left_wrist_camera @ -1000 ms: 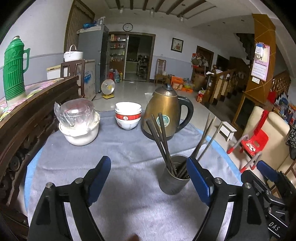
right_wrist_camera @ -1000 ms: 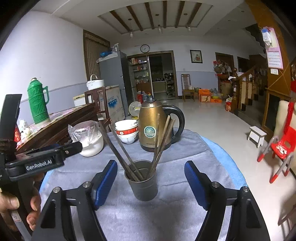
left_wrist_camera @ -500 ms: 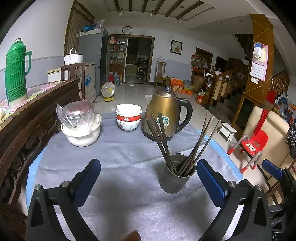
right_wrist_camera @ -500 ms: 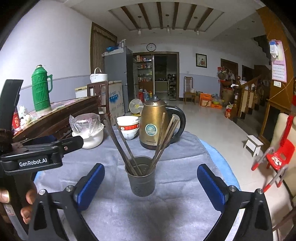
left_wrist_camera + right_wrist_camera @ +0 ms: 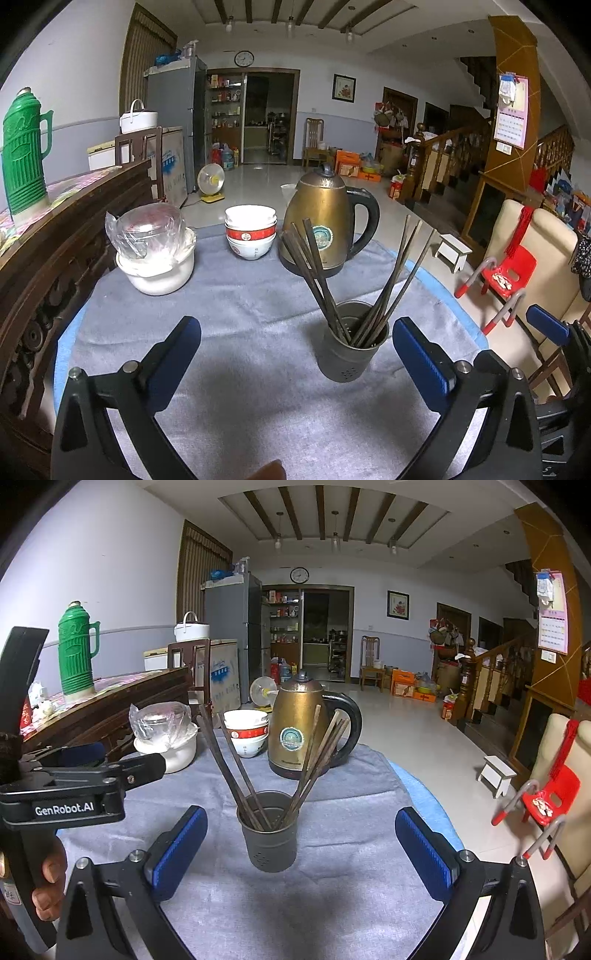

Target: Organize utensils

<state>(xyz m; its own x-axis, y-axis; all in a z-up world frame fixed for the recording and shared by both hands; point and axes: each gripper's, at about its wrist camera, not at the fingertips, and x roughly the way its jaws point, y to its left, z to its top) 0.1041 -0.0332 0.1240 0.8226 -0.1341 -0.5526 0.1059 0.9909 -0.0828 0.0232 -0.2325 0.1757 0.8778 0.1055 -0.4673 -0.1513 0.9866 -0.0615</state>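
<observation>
A dark metal utensil cup stands on the grey cloth and holds several dark chopsticks fanned left and right. My left gripper is open and empty, with the cup just inside its right finger. My right gripper is open and empty, and the cup stands between its blue pads, a little further out. The left gripper's body shows at the left of the right wrist view.
A brass kettle, stacked white and red bowls and a wrapped white pot stand behind the cup. A dark wooden cabinet with a green thermos borders the left.
Both grippers have opened wider and drawn back from the cup. The cup and chopsticks have not moved.
</observation>
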